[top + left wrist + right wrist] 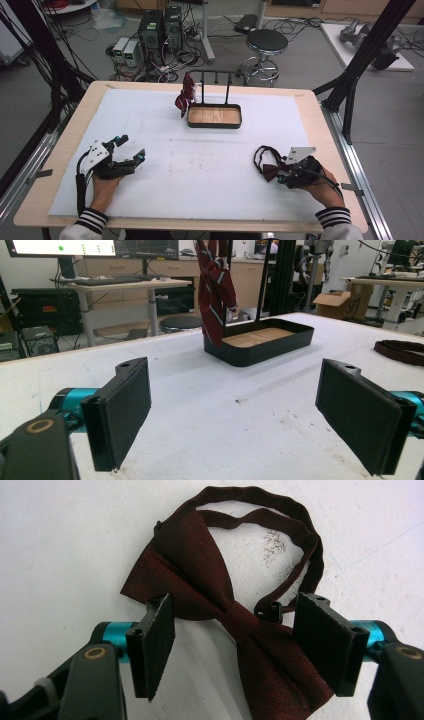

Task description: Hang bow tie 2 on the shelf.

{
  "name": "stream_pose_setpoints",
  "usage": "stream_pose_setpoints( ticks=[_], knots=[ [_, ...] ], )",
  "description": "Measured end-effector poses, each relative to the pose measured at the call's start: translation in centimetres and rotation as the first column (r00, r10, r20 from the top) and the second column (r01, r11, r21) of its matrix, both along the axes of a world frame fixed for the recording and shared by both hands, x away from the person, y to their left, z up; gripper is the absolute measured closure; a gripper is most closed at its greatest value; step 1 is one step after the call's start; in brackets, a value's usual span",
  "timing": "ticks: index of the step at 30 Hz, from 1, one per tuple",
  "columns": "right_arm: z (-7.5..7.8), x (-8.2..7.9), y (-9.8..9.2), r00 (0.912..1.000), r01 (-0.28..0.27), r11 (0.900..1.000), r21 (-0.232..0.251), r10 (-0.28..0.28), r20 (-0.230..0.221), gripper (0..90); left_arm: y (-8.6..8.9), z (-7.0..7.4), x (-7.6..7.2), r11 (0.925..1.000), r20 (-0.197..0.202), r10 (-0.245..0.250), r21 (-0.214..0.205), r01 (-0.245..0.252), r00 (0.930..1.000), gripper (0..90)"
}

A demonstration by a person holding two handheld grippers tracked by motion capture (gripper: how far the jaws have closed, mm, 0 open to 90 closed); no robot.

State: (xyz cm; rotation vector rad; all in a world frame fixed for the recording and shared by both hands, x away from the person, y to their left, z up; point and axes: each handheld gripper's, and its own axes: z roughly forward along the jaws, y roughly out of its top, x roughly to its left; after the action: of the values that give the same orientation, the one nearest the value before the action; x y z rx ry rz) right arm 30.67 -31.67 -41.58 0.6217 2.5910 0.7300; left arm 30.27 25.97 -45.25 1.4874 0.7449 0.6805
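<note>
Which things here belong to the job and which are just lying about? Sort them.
In the job: bow tie, between the right tongs, not yet pinched; rack tray; striped tie hanging on it.
Lying about: stool, computer towers, floor cables.

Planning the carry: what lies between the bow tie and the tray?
Bare white mat in the high view; nothing between the bow tie and the tray.

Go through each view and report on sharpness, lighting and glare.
High view: even overhead light, soft shadows under the grippers, slightly soft overall. Left gripper view: the near pads are a little blurred, while the tray and the hanging tie stay fairly clear; the monitor at top left glares. Right gripper view: the bow tie is sharp, and the white table cover is bright, nearly washed out.
</note>
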Motion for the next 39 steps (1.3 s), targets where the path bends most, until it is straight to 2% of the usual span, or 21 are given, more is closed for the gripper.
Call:
stream_pose_setpoints(
  ticks=[7, 14, 22, 25, 27, 28, 29, 30, 33, 35, 39],
  knots=[
    [-0.2, 0.1, 0.2, 1.0000, -0.005, 0.9996, -0.028, 0.005, 0.007, 35.8, 0.0, 0.0, 0.0, 1.0000, 0.000, 0.004, -0.004, -0.004, 1.0000, 15.0],
    [-0.3, 0.2, 0.2, 0.9999, 0.010, 0.9993, -0.036, -0.010, 0.006, 42.3, 0.0, 0.0, 0.0, 1.0000, -0.001, 0.004, -0.005, -0.004, 1.0000, 15.0],
    [-0.3, 0.6, 0.5, 0.9998, 0.014, 0.9970, -0.076, -0.013, 0.016, 48.3, 0.0, 0.0, 0.0, 1.0000, -0.001, 0.005, -0.005, -0.005, 1.0000, 15.0],
    [-0.3, 0.7, 0.6, 0.9993, 0.029, 0.9958, -0.086, -0.027, 0.026, 54.5, 0.0, 0.0, 0.0, 1.0000, -0.004, 0.004, -0.003, -0.004, 1.0000, 15.0],
    [-0.3, 0.7, 0.7, 0.9984, 0.042, 0.9927, -0.113, -0.037, 0.042, 64.3, 0.0, 0.0, 0.0, 1.0000, -0.004, 0.005, -0.003, -0.005, 1.0000, 15.0],
    [-0.3, 0.7, 0.7, 0.9984, 0.042, 0.9927, -0.113, -0.037, 0.042, 64.3, 0.0, 0.0, 0.1, 1.0000, -0.004, 0.002, -0.001, -0.002, 1.0000, 15.0],
    [-0.3, 0.7, 0.8, 0.9971, 0.051, 0.9891, -0.138, -0.043, 0.063, 68.7, 0.0, 0.0, 0.1, 1.0000, -0.004, 0.003, 0.000, -0.003, 1.0000, 15.1],
    [-0.3, 0.7, 1.0, 0.9974, 0.042, 0.9870, -0.155, -0.032, 0.065, 71.6, 0.0, 0.0, 0.1, 1.0000, -0.004, 0.004, 0.000, -0.004, 1.0000, 15.1],
    [-0.5, 0.8, 1.3, 0.9972, 0.044, 0.9829, -0.179, -0.032, 0.068, 70.3, 0.0, 0.0, 0.1, 1.0000, -0.005, 0.004, -0.001, -0.004, 1.0000, 15.1],
    [-0.6, 1.0, 1.2, 0.9977, 0.055, 0.9851, -0.163, -0.047, 0.049, 68.3, 0.0, 0.0, 0.1, 1.0000, -0.005, 0.003, -0.001, -0.003, 1.0000, 15.1],
    [-0.7, 1.1, 1.3, 0.9975, 0.060, 0.9832, -0.172, -0.053, 0.047, 70.8, 0.0, 0.0, 0.1, 1.0000, -0.006, 0.004, -0.001, -0.004, 1.0000, 15.1]
  ],
)
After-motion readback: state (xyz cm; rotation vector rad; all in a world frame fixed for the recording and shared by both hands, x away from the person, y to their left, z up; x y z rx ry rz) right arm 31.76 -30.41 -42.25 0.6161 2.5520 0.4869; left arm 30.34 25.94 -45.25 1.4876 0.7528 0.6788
